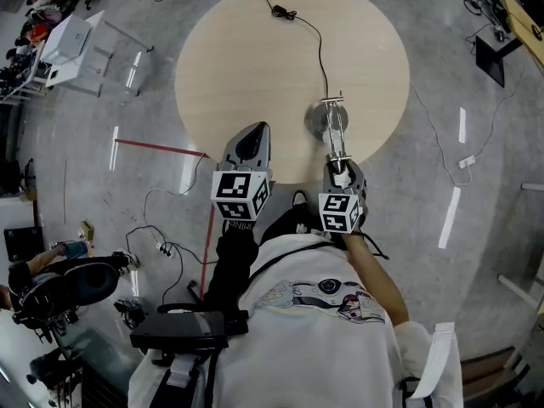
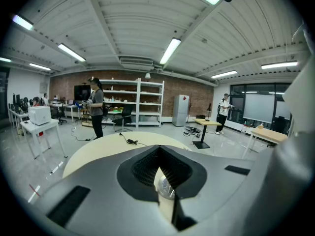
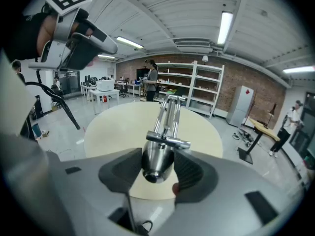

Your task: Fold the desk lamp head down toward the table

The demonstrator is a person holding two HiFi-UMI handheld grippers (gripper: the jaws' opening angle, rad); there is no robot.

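A chrome desk lamp stands on the round pale wood table. Its round base sits near the table's near right edge, and its twin-rod arm leans toward me. My right gripper is shut on the lamp head, with both pads against its metal sides. The arm runs up and away from the jaws. My left gripper hovers over the table's near edge, left of the lamp, shut and holding nothing. Through its jaws a bit of the shiny base shows.
The lamp's black cord runs across the table to a plug at the far edge. On the floor are a red tape line and cables. A white side table stands far left. People stand by the shelves.
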